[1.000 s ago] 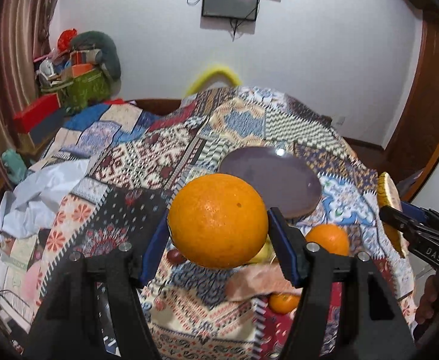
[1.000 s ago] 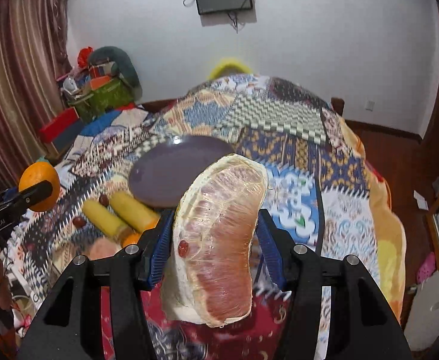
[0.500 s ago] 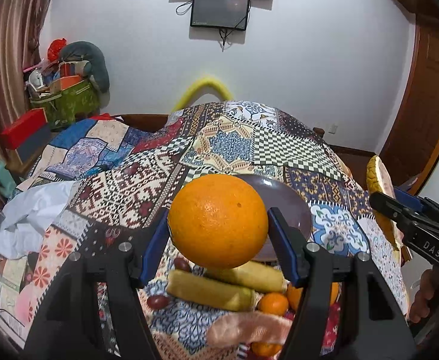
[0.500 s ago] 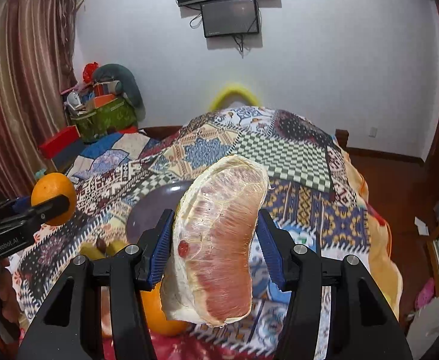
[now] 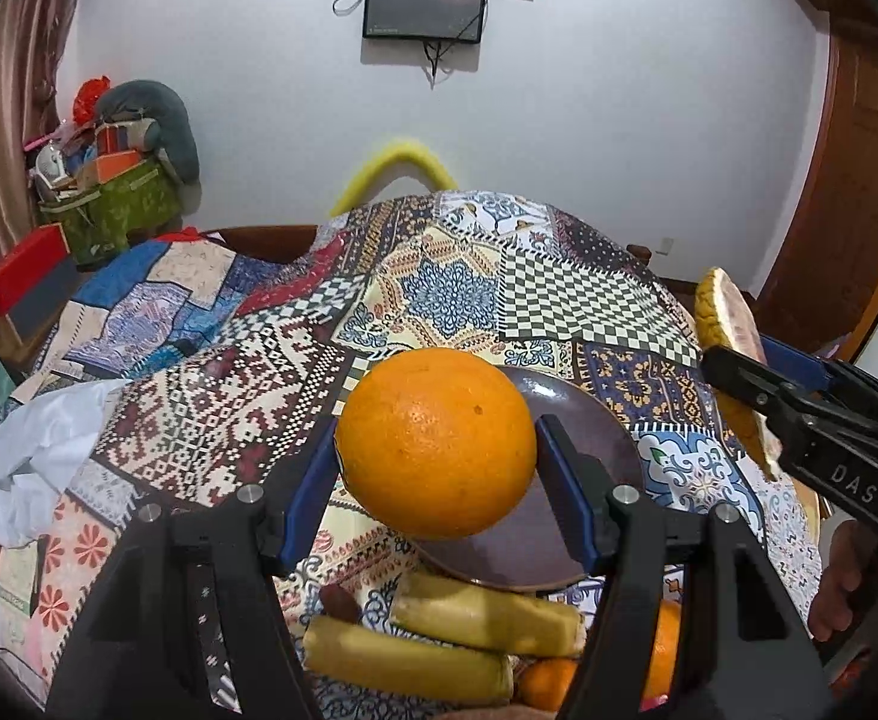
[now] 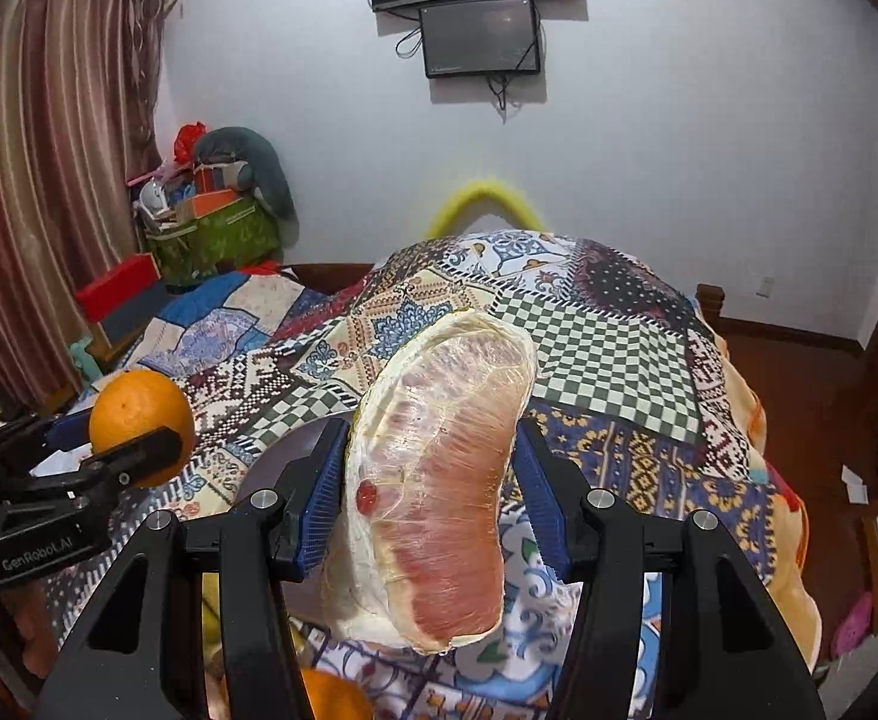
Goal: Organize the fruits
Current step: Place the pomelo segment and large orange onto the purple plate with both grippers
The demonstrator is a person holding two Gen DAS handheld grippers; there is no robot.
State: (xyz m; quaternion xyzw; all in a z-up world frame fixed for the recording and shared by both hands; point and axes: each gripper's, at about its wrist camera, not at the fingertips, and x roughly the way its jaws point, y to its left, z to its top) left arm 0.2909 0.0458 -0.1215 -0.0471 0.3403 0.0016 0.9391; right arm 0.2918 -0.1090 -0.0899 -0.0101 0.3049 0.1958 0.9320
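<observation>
So both grippers are loaded up here. The left gripper (image 5: 436, 483) has its blue pads pinching a big orange (image 5: 436, 443) from both sides, held up in the air over the near edge of the dark purple plate (image 5: 589, 450). The plate sits on the patchwork quilt (image 5: 451, 294) covering the table, and there's nothing I can see lying on the bare part of it.

The right gripper (image 6: 430, 498) is clamped on a pomelo wedge (image 6: 439, 480) wrapped in cling film, pink flesh facing the camera, standing roughly upright between the fingers. From the left wrist view you can spot that same wedge off to the right side, raised above the quilt beside the plate.

Just in front of the plate on the near side are two peeled yellow bananas (image 5: 475, 615) lying side by side, a small dark reddish fruit (image 5: 338, 599) next to them, and a small orange (image 5: 544, 684) tucked below, partly hidden by the gripper fingers.

Wall behind has a mounted screen (image 5: 424, 3)
</observation>
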